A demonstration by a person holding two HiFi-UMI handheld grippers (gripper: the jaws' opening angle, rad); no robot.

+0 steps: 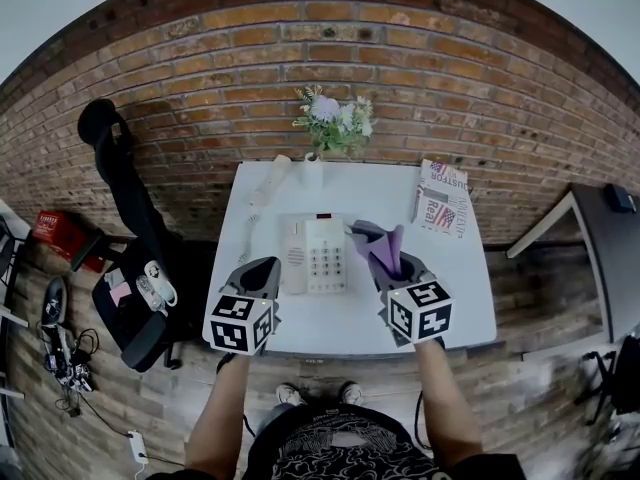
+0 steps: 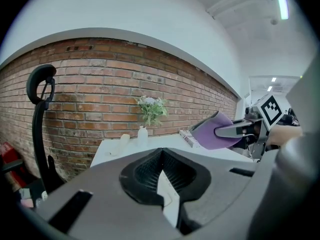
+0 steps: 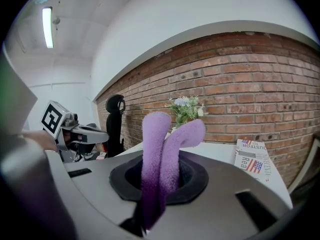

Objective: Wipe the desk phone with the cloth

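White tabletop (image 1: 440,303) is stretching out in front of the person, whose two forearms are reaching over its near edge. At the left, the left gripper (image 1: 267,265) is hovering just beside the desk phone's near left corner, its jaws pressed together with nothing between them. At the right, the right gripper (image 1: 396,268) is clamping a purple cloth (image 1: 382,246), whose folded ends are standing up out of the jaws and leaning toward the desk phone (image 1: 315,255); whether the cloth is touching it cannot be told. That phone is lying flat mid-table between the two grippers, keypad facing up. Farther back, a white elongated object (image 1: 270,182) is lying at the left and a magazine (image 1: 442,198) is lying at the right corner. Between them a small vase of flowers (image 1: 333,120) is standing against the brick wall (image 1: 400,58). Left of the table, a black office chair (image 1: 130,208) is standing on the wooden floor (image 1: 330,393)
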